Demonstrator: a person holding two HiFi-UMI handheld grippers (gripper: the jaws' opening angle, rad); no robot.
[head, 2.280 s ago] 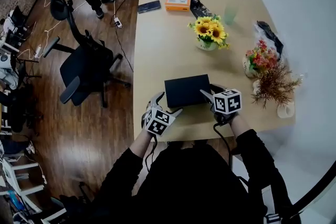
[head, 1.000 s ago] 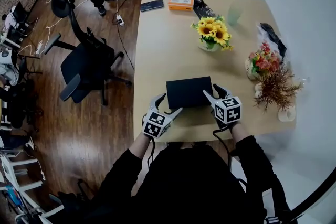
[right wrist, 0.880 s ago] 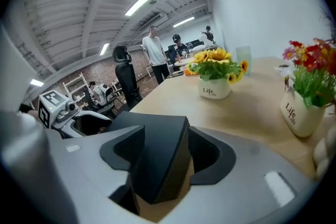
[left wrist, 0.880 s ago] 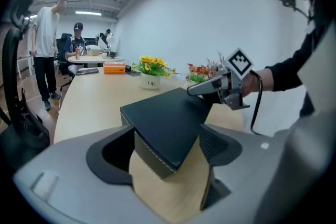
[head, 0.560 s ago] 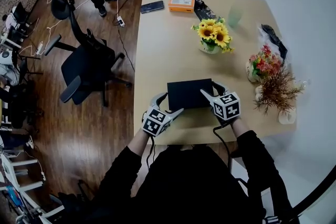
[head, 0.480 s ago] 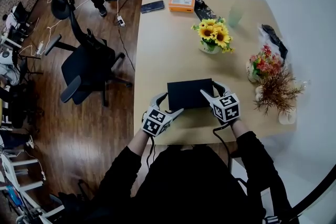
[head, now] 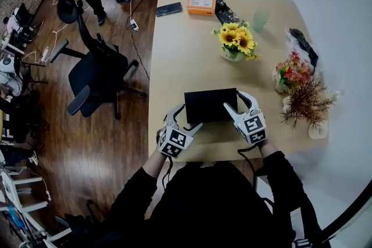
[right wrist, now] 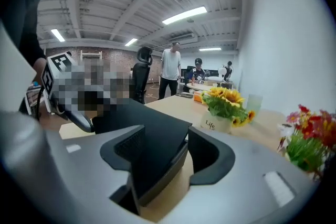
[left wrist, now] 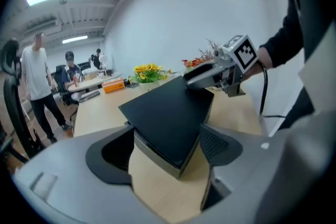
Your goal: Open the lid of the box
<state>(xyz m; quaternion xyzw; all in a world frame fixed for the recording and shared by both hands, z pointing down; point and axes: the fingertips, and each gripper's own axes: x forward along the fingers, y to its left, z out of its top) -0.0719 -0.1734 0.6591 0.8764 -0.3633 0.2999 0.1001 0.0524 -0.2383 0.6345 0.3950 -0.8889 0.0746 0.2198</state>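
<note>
A flat black box (head: 209, 105) with its lid down lies near the front edge of the wooden table (head: 180, 55). My left gripper (head: 190, 115) stands at its near left corner. In the left gripper view that corner (left wrist: 173, 123) pokes between the spread jaws of this gripper (left wrist: 167, 147), close to both pads. My right gripper (head: 234, 99) straddles the box's right end. In the right gripper view the lid's corner (right wrist: 157, 134) sits between the jaws of this gripper (right wrist: 167, 150), with bare table showing beside the right finger (right wrist: 210, 157).
A pot of sunflowers (head: 235, 40) stands behind the box. At the right edge are a red flower pot (head: 288, 69) and a dried plant (head: 305, 99). An orange box (head: 200, 4), a phone (head: 167, 8) and a green cup (head: 257, 14) lie far back. An office chair (head: 96, 75) stands left.
Both grippers have drawn back a little toward me while staying at the box's corners. The box has hardly moved. The standing person at the back has stepped left.
</note>
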